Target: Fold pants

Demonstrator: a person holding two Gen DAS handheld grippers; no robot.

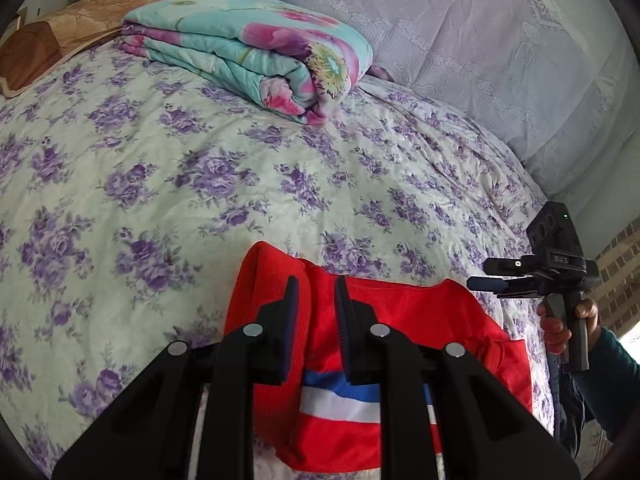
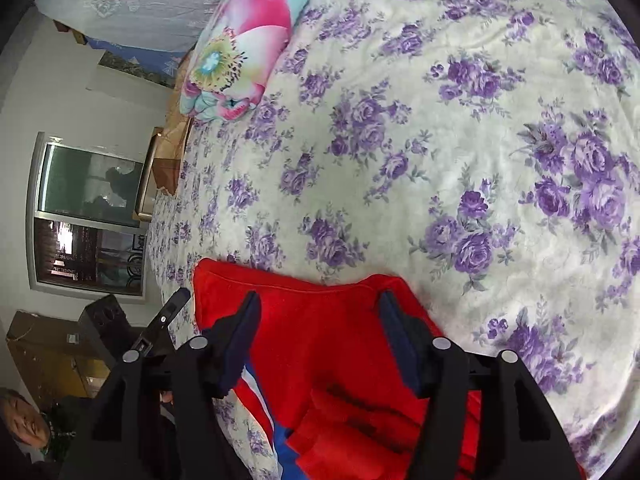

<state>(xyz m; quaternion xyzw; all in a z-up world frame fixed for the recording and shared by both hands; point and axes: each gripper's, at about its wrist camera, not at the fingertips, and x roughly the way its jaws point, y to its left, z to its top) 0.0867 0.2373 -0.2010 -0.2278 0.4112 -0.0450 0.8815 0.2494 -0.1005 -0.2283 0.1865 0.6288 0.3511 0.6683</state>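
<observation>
Black fingers of the left gripper [image 1: 316, 300] stand narrow, pinching a raised fold of the red pants [image 1: 420, 320] near the bed's [image 1: 160, 184] near edge. Over the same pants, the right gripper [image 2: 316, 312] hangs with its jaws wide, pads clear of the cloth. Farther up the floral bedspread lies a folded flowered quilt [image 1: 248, 52].

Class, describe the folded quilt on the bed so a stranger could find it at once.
Start at the bed with its purple-flowered cover. At its far end, beside a brown pillow, lies the quilt, folded into a thick bundle. It alone is turquoise with big pink flowers.
</observation>
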